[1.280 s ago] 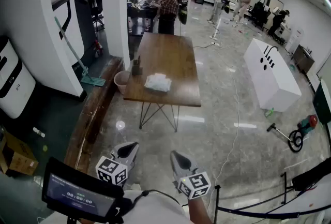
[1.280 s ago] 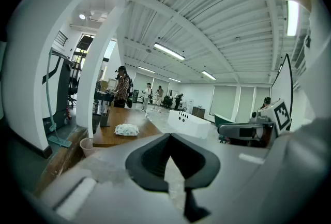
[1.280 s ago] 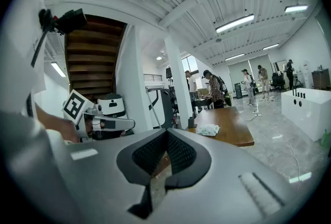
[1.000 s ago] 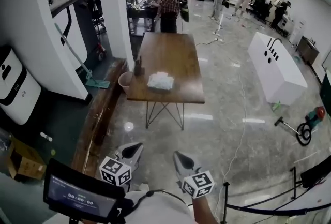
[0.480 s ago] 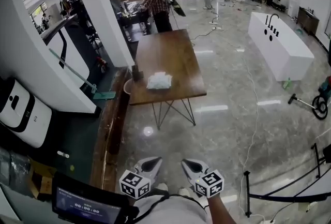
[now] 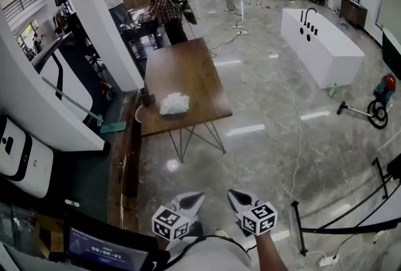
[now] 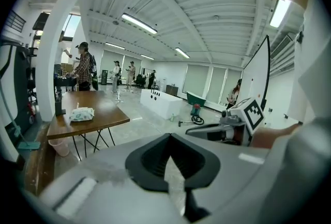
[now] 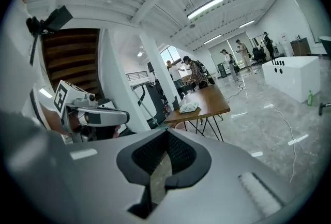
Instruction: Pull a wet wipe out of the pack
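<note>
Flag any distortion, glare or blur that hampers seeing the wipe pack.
Head view: fisheye bends the pillar, lamp glare spots the glossy floor, yet the wipe pack is sharp, though small. Left gripper view and right gripper view: black vignette corners, soft close-up jaws, pack distant but legible.

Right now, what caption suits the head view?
Left gripper and right gripper, both shut, point toward a wet wipe pack on a wooden table.

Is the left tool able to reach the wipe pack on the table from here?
Probably not yet. The wipe pack lies on the table across the floor, while the left tool is held shut close to the person's body. Nothing blocks the path; walking closer should do.
</note>
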A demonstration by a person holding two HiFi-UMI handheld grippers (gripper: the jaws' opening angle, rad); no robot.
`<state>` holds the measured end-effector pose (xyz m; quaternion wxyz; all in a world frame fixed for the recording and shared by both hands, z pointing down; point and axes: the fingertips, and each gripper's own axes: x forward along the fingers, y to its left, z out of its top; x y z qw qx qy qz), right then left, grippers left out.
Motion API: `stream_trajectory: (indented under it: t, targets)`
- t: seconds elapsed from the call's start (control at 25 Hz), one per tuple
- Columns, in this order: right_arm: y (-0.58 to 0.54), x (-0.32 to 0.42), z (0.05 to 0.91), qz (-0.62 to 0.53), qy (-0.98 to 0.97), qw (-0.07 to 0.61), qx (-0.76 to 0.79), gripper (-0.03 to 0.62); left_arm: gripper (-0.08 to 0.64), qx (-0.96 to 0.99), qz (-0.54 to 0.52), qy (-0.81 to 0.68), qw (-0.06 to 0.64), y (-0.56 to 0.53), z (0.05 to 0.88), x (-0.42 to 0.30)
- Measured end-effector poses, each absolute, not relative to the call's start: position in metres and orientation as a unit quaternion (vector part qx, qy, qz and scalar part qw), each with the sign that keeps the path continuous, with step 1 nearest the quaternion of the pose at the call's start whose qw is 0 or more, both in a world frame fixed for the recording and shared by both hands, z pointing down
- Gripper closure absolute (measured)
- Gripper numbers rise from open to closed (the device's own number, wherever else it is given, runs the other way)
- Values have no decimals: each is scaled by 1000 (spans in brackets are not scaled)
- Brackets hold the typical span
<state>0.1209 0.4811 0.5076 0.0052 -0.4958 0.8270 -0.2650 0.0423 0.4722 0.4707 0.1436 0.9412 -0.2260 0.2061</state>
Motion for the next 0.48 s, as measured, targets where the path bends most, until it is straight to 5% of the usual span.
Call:
stream_trajectory:
  t: [0.48]
  targets:
    - [453, 90, 509, -250, 845, -34, -472, 588, 557, 947, 211, -192, 149, 419, 482, 55]
